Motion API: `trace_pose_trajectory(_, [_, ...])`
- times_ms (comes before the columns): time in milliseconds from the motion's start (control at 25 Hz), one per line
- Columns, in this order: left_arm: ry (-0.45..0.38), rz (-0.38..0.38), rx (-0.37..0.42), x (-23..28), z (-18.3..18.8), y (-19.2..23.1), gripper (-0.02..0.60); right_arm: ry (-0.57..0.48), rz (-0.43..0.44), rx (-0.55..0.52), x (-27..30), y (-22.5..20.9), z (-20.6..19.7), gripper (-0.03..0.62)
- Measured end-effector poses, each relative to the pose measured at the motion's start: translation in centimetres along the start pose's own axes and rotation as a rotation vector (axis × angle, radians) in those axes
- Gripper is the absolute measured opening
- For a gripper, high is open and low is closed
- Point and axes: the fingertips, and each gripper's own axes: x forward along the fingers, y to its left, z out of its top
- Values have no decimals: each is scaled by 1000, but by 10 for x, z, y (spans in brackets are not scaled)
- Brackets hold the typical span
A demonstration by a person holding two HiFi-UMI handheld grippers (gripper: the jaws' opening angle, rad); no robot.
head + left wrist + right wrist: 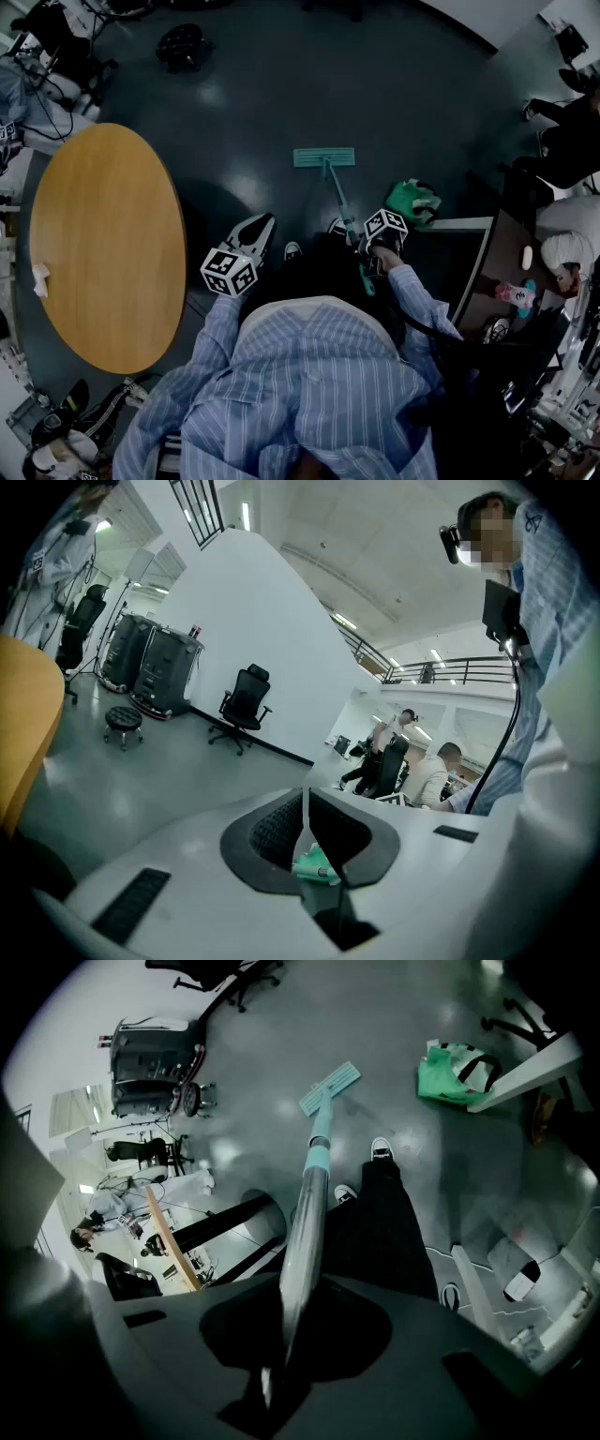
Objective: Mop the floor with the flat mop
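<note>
Two grippers in play. Right gripper [364, 246] was pinched onto the handle [337, 197] of the flat mop [328, 173]; in the right gripper view its jaws were clamped on the pale shaft [309, 1204], which ran straight out from the right gripper [289, 1321] down to the teal mop head [330, 1087].

Mop head [324, 157] lay flat on the dark grey floor [281, 94], ahead of the person's shoes [292, 250], handle tilted back toward the body.

Left gripper [261, 225] was held off to the side, well apart from the mop, just beside the round wooden table [103, 244]. In its own view the left gripper [305, 803] had its ribbed pads pressed together; a small teal scrap [314, 862] showed at their root, identity unclear. It pointed across open floor toward a black office chair [244, 705] by a white wall.

Green bag [412, 201] sat on the floor near the right gripper, next to a desk edge.
</note>
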Motion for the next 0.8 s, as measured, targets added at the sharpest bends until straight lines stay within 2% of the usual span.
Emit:
trace_pose_trajectory(480, [21,-7,-5,49,8,-4,26,26,-19,-58,-18,-5,21,63])
trace_pose_trajectory(800, [25,4,0,93,28,-5,26,35,59,-22,-46,5,53,61])
